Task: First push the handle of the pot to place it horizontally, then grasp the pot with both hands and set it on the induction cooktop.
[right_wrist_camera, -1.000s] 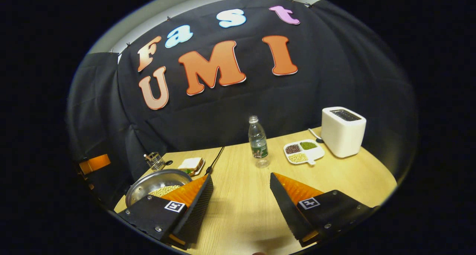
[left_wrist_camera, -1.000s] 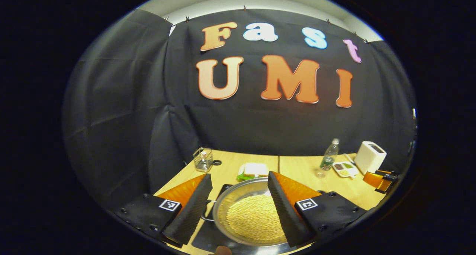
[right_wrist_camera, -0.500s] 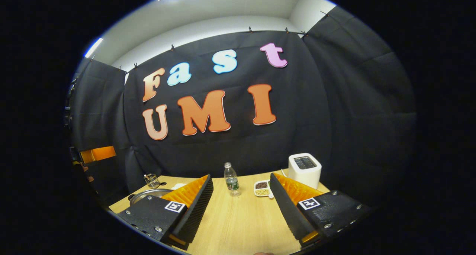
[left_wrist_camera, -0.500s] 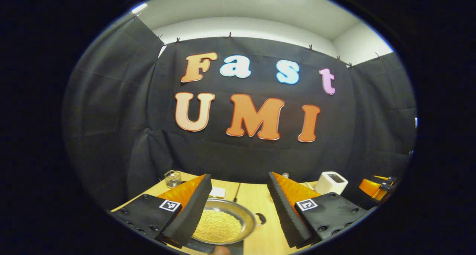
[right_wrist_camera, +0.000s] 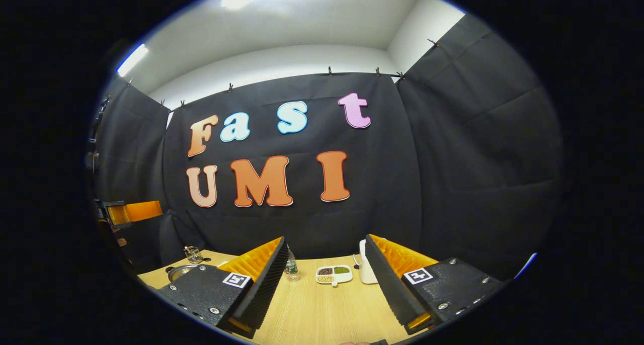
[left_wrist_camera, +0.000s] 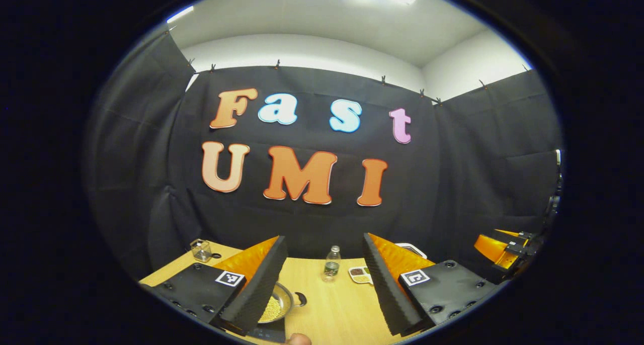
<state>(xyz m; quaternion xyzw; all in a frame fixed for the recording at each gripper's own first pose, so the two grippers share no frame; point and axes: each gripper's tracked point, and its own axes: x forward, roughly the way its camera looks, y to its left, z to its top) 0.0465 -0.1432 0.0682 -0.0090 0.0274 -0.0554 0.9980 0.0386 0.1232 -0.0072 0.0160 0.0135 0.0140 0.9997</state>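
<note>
Wooden worktop (left_wrist_camera: 342, 315): pot (left_wrist_camera: 277, 305) of beans on cooktop (left_wrist_camera: 266, 334), bottle (left_wrist_camera: 330, 265), sectioned dish (right_wrist_camera: 333, 274). Left gripper (left_wrist_camera: 322, 284), right gripper (right_wrist_camera: 324, 282): fingers spread, holding nothing.

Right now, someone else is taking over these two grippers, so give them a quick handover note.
Left gripper: open, holding nothing, raised and back from the table.
Right gripper: open, holding nothing, over bare tabletop.
The pot, with pale beans inside, sits on the dark induction cooktop just beside the left gripper's left finger; one side handle juts out to the right, level.
Done: by the look of it, the pot is placed on the cooktop.
Left: probably nothing but to confirm that the pot sits square; much of it is hidden by the finger.
</note>
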